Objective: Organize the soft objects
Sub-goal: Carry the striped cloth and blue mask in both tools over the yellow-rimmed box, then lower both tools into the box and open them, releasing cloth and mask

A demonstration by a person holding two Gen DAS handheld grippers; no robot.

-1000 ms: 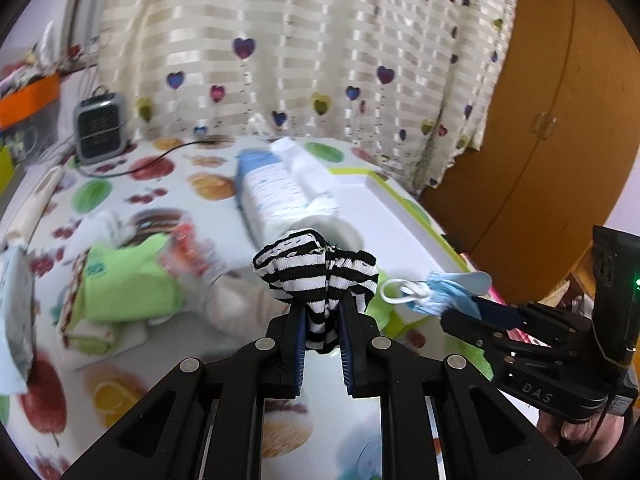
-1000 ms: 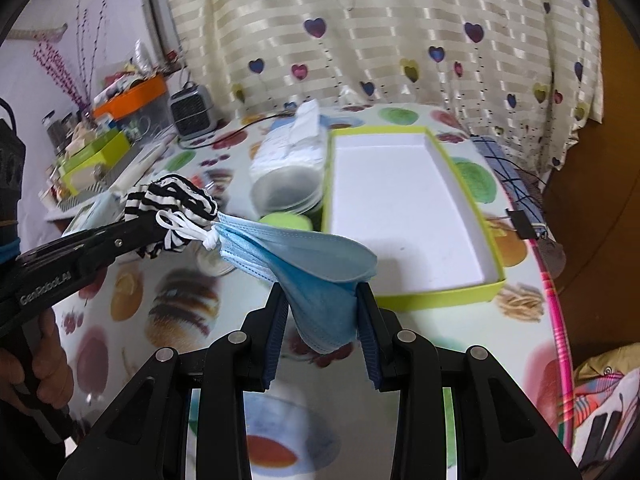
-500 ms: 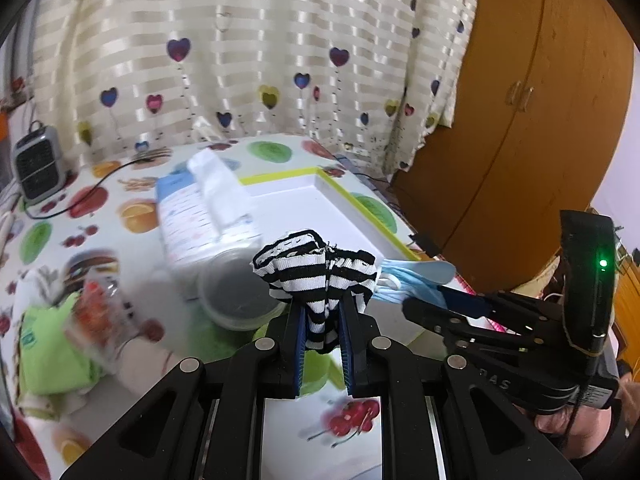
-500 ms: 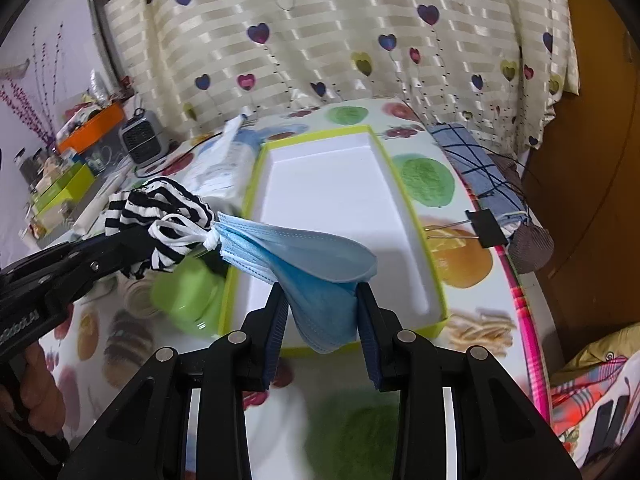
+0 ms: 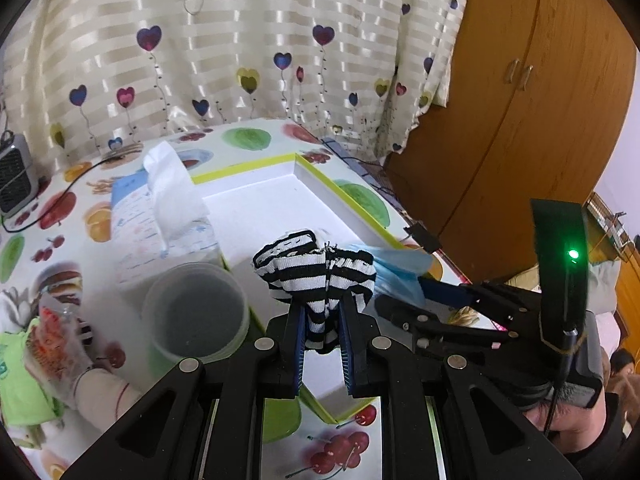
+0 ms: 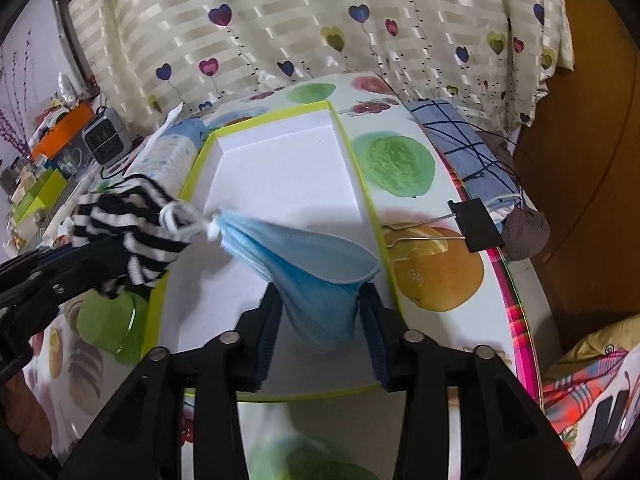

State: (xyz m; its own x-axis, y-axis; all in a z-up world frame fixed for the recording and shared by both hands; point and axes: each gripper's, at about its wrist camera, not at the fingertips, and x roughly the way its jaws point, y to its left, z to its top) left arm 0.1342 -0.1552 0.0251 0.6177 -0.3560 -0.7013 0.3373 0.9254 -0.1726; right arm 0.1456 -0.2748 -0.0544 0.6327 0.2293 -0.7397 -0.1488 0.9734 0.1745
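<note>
Left claw (image 5: pixel 322 322): clenched on a striped sock (image 5: pixel 316 268), bunched above the tips, at 6 o'clock in the left view.
Right claw (image 6: pixel 320 316): clenched on a blue face mask (image 6: pixel 316 264), folded, fanning out toward 10 o'clock.
Position of both: held in the air over the near end of the white tray (image 6: pixel 280 184) with the green rim; not yet set down.
Tangle risk: white ear loop (image 6: pixel 180 220) of the mask lying against the sock; likely snag if either claw lets go or pulls away first, dragging one item out with the other.
Drop risk: sock hanging close to the left rim of the tray; likely fall outside, onto the bench (image 6: pixel 400 160), if let go without moving toward 3 o'clock.
Knock risk: clear plastic cup (image 5: pixel 196 314) and tissue pack (image 5: pixel 160 216) just beside the tray at 9 o'clock; possible bump on a low leftward swing.
Clip (image 6: pixel 476 224): at 3 o'clock on the bench edge, well apart; little hazard.
Task state, by judgement: tray bare, placement of both items pending.
</note>
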